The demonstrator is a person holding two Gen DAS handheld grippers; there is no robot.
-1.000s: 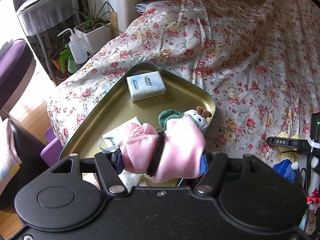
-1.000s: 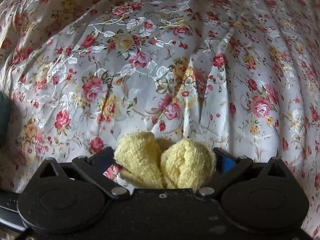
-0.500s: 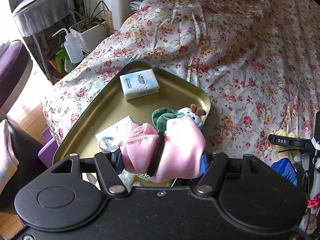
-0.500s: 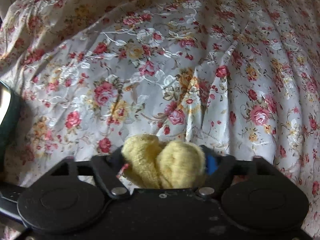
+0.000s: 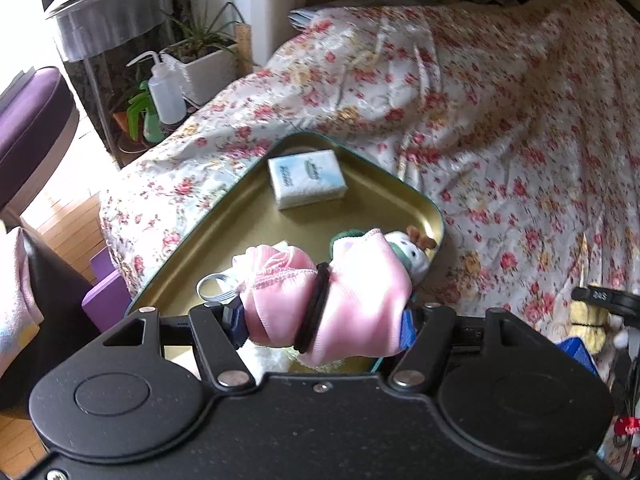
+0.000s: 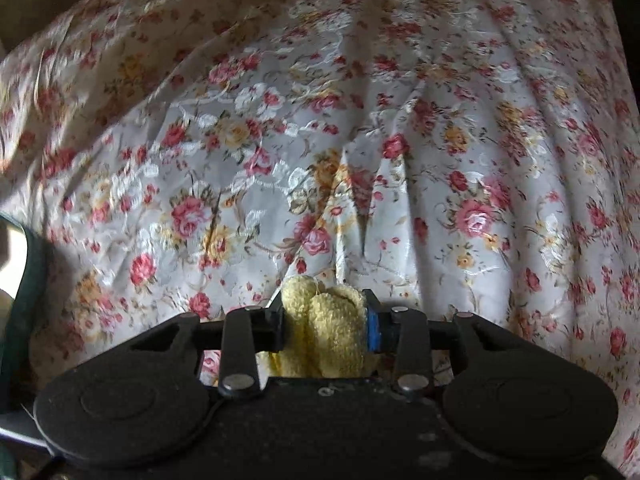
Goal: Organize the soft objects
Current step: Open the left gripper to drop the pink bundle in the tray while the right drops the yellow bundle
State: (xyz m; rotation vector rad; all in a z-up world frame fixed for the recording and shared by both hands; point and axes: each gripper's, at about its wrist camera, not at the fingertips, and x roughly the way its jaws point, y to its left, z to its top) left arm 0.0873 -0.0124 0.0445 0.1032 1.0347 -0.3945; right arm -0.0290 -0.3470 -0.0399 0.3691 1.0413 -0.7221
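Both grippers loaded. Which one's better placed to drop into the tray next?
Left, probably. The left gripper holds the pink bundle directly over the gold tray, beside the tissue pack. The right gripper grips the yellow plush over bedspread; the tray only shows at its far left.

The white soft tissue packet (image 5: 307,179) lying in the gold metal tray with a green rim (image 5: 434,210) carries a blue printed label on its top face, but the letters are too blurred to read. At the right edge of the left wrist view, a black device bar (image 5: 606,298) bears small white characters that look like "DAS", seen upside down. The right wrist view shows no writing.
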